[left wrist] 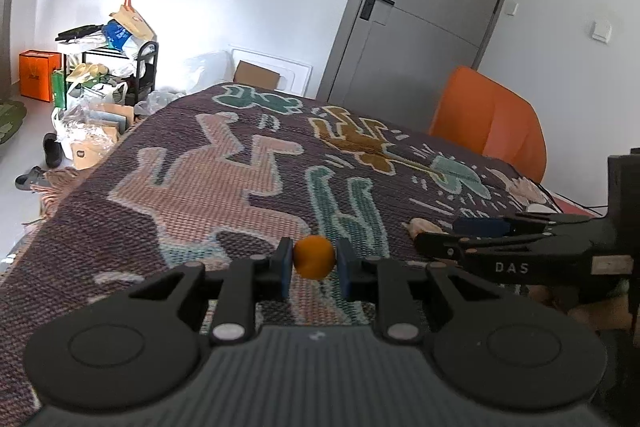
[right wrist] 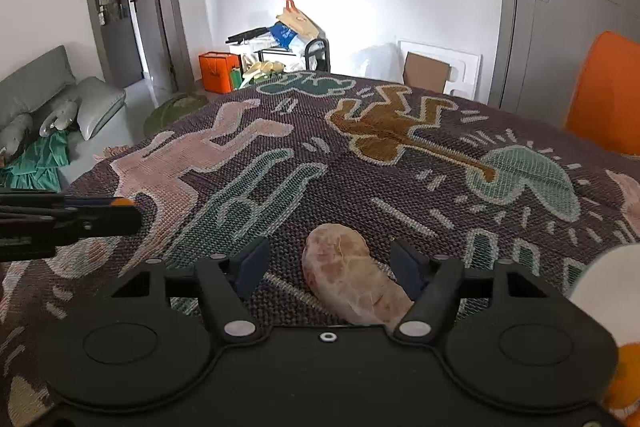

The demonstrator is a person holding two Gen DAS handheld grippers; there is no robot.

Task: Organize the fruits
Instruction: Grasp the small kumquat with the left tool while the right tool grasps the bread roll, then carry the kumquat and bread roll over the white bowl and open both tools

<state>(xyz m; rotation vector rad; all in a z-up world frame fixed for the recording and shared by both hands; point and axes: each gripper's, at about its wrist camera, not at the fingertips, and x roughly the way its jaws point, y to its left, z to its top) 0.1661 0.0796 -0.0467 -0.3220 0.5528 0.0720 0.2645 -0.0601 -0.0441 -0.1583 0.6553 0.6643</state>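
A small round orange fruit (left wrist: 315, 257) sits pinched between the blue pads of my left gripper (left wrist: 314, 259), lifted just above the patterned cloth (left wrist: 208, 187). From the right wrist view, that left gripper (right wrist: 134, 207) enters at the left edge with a bit of orange showing at its tip. A pale pinkish, elongated fruit (right wrist: 348, 271) lies on the cloth between the fingers of my right gripper (right wrist: 328, 261). Its jaws stand open, and the left pad is clear of the fruit. The right gripper (left wrist: 436, 231) also shows at the right of the left wrist view.
A white bowl (right wrist: 608, 291) with orange fruit (right wrist: 628, 371) sits at the right edge of the table. An orange chair (left wrist: 492, 119) stands behind the table near a grey door (left wrist: 424, 7). Bags and a rack (left wrist: 112, 67) crowd the far floor; a sofa (right wrist: 48, 99) is at left.
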